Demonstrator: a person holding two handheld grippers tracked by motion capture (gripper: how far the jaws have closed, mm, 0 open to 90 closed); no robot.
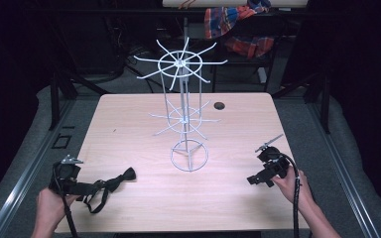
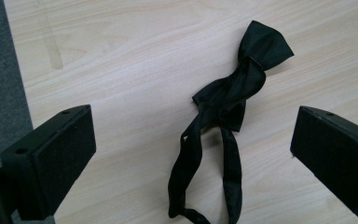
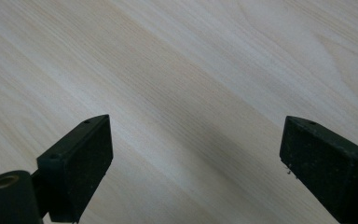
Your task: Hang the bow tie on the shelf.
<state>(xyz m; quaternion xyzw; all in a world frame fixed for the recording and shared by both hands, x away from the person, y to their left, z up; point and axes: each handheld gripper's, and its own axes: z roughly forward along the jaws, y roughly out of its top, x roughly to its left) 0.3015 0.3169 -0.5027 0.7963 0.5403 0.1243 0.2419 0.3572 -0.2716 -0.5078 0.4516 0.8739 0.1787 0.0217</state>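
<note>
Both grippers' fingers apart | crumpled black bow tie [image 2: 233, 107], probably satin | pale woodgrain table [image 1: 129, 124] | white wire rack [image 1: 184, 99]

Both claws [image 2: 193, 154] [image 3: 196, 168] wide apart

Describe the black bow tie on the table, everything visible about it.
The black bow tie is soft, slightly shiny fabric, lying flat and rumpled on the pale wooden table near its front left corner. Its bow is twisted and half collapsed, one wing spread at the far end. A thin strap trails toward the left gripper in a loose loop. The open jaws straddle the strap without touching it.
</note>
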